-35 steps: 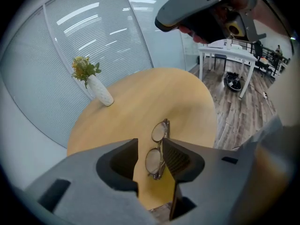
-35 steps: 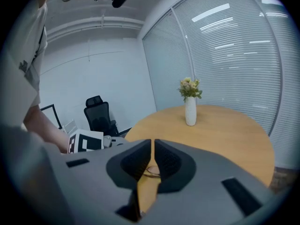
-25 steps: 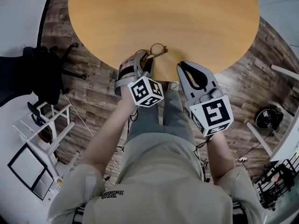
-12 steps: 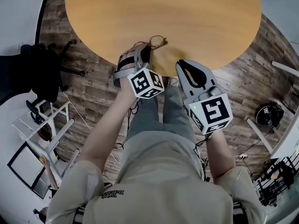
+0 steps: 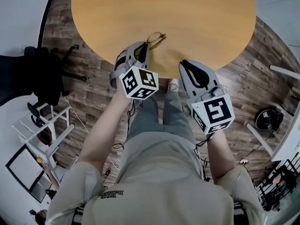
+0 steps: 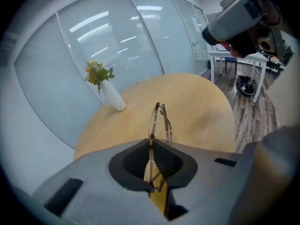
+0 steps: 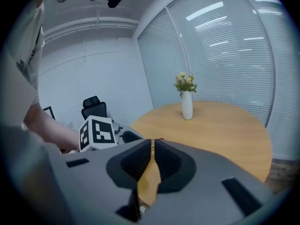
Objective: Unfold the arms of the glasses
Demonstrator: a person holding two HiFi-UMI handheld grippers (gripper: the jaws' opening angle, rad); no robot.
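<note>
The round wooden table (image 5: 187,13) anchors everything. At its near edge the left gripper (image 5: 144,46) grasps the folded glasses (image 5: 156,37): its jaws have just been closing, and they now pinch the thin metal frame, which stands edge-on between them with the lenses jutting forward over the tabletop. No view shows whether the glasses touch the wood. Just to the right along the same near edge, the right gripper (image 5: 184,63) hangs with its jaws drawn together on nothing, its tips at the table's rim and close beside the left gripper. The tabletop beyond both grippers is broad and bare, except for a white vase (image 6: 114,99) of flowers at the far side, well apart from the glasses. Behind the table's far side runs a glass wall (image 6: 93,50) with blinds. Off the table's left side a black office chair (image 5: 40,74) stands on the plank floor (image 5: 262,55), with a white rack (image 5: 44,125) nearer the person. Off the table's right side a round black device (image 5: 268,118) lies on the floor, and a white desk (image 6: 234,60) stands further off. The person's legs (image 5: 164,111) sit tucked at the near edge, below both grippers.
</note>
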